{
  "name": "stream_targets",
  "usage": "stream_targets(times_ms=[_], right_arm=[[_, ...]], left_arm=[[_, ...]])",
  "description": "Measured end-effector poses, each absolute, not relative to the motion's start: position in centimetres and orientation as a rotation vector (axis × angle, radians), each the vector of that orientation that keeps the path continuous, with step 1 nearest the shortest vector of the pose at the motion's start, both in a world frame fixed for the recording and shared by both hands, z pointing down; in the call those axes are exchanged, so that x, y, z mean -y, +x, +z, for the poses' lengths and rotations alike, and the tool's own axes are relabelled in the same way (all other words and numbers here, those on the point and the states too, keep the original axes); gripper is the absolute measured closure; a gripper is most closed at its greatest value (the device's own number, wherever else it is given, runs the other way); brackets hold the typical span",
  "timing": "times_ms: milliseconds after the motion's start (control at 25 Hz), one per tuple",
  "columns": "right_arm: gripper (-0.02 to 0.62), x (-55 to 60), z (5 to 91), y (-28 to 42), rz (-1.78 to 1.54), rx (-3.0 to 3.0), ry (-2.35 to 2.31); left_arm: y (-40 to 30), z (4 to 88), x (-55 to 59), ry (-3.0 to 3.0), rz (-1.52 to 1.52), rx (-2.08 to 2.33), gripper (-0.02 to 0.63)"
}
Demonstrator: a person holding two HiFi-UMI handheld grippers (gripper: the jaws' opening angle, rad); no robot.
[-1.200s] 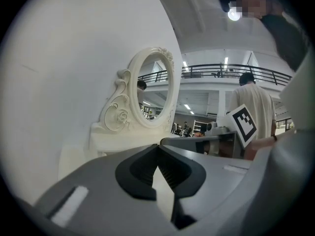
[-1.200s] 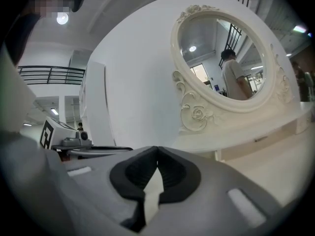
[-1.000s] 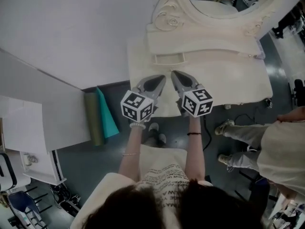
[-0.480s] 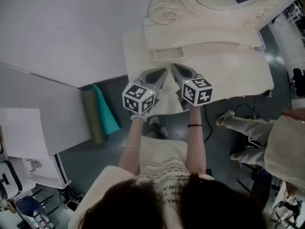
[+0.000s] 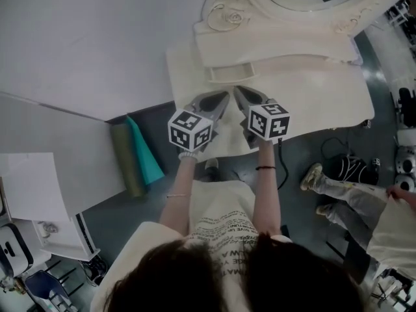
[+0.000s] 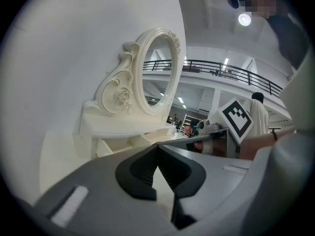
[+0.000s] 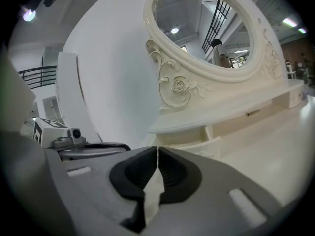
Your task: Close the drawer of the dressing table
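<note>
Drawer (image 5: 229, 74) poking out under the back shelf (image 5: 273, 44) near the dressing table's (image 5: 312, 93) left edge, probably light, stiff and free-sliding, best pushed flat on its front face; left gripper (image 5: 223, 97) and right gripper (image 5: 238, 91) both clamped shut, empty, just short of it.

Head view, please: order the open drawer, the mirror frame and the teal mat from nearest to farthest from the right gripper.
1. Open drawer, just ahead of the right gripper.
2. Mirror frame, above and behind the drawer.
3. Teal mat, on the floor at the left.
</note>
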State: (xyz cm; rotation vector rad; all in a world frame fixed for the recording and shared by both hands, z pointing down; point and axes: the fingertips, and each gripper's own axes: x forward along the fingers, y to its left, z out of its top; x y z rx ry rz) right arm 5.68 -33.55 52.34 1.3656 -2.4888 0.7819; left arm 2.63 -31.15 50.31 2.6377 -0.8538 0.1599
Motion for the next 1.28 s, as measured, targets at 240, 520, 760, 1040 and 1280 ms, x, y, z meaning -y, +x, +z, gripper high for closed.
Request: stream_targets(times_ms=[240, 520, 760, 1040, 1280], right_arm=[[0.569, 33.9, 53.3, 6.1, 0.827, 2.45, 1.344], [0.543, 34.1, 54.5, 7.0, 0.865, 2.399, 1.309], [0.524, 34.3, 56.1, 7.0, 0.929, 2.366, 1.283], [0.505, 34.7, 57.7, 7.3, 0.958, 2.322, 1.291], [0.495, 34.8, 58.4, 6.8, 0.993, 2.323, 1.266]], left_arm=[[2.7, 50.9, 31.3, 2.61, 0.168, 0.855, 0.607], [3.2, 51.7, 31.4, 2.547, 0.135, 0.88, 0.607], [3.8, 53.4, 31.0, 2.502, 0.169, 0.871, 0.607], [3.6, 55.3, 30.6, 2.435, 0.198, 0.865, 0.607], [3.6, 56.2, 30.5, 2.41, 0.213, 0.858, 0.607]])
